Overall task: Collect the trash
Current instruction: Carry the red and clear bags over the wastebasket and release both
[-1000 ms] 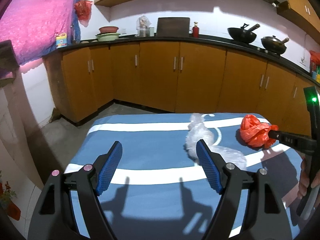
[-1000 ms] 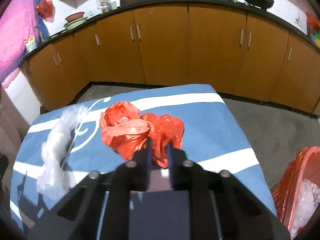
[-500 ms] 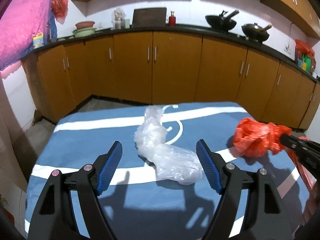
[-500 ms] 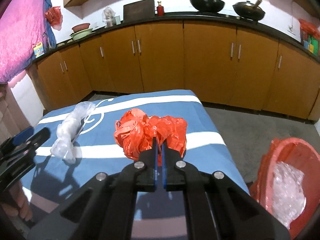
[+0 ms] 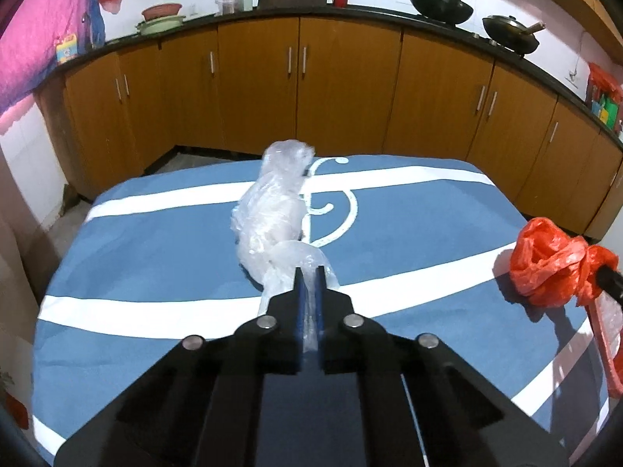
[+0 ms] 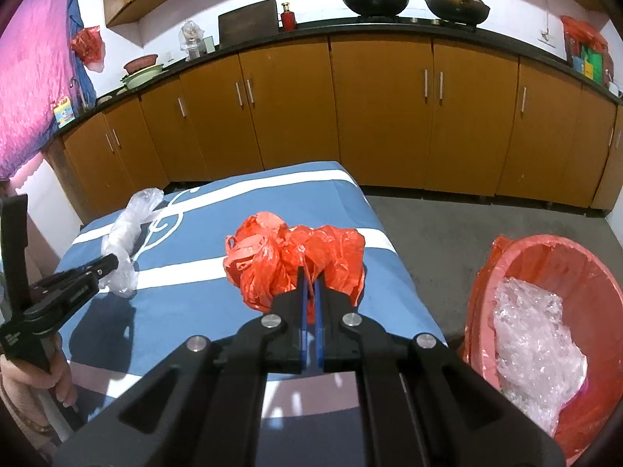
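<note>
Left gripper [image 5: 308, 272] has just been closing, jaws now clamped on the near end of the clear plastic bag [image 5: 272, 210], film visibly pinched between the blue pads [image 5: 299, 311]; the rest of the bag trails away from the jaws along the middle of the blue-and-white striped table cover [image 5: 155, 257], lying over the white curl pattern toward the table's far edge. Right gripper [image 6: 309, 276] is pressed together on the crumpled red plastic bag [image 6: 272, 260], red film caught between its pads, the bundle at the table's right edge, whether lifted off the cover or resting on it cannot be told. In the right wrist view the left gripper shows from the side at the table's left part with the clear bag at its tip, a hand [image 6: 58, 373] wrapped on its handle below. On the floor just right of the table stands a red bin [image 6: 607, 284] lined with red plastic, crumpled clear plastic wrap [image 6: 533, 334] already inside. Beyond the table runs a row of wooden cabinets [image 6: 381, 116] under a dark counter, two woks [image 6: 375, 0] on it
</note>
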A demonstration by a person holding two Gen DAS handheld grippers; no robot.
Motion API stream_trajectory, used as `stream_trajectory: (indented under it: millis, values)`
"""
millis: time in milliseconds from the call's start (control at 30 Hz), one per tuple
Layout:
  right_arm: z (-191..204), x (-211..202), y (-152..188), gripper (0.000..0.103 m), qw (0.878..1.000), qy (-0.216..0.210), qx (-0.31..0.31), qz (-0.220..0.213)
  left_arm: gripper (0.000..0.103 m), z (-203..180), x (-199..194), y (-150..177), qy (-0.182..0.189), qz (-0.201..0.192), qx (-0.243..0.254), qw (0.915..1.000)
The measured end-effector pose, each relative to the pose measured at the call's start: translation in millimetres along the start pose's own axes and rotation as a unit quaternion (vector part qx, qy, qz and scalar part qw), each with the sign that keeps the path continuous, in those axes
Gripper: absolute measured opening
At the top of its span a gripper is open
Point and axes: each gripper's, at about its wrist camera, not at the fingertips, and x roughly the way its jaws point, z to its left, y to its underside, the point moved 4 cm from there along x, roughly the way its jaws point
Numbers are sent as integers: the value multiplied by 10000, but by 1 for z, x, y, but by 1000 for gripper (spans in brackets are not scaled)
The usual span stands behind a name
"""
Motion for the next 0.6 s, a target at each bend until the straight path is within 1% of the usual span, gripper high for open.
stream_trajectory:
  millis: [167,267,433,600]
  values:
    - [-1,-19,-5,5,9998,-112,75,-128,2,4,-31,-3,-46,-248,93,9996]
    - [-2,-36,-8,5,9994,-186,128,-246,2,1,-54,-8,-2,-430,162,9989]
    - [-8,-71,-16,5,9982,-230,235,-495,2,-17,-94,-20,173,-745,291,9966]
    - [-24,-112,-25,5,9962,-116,347,-795,2,-42,-127,-32,424,-993,382,9934]
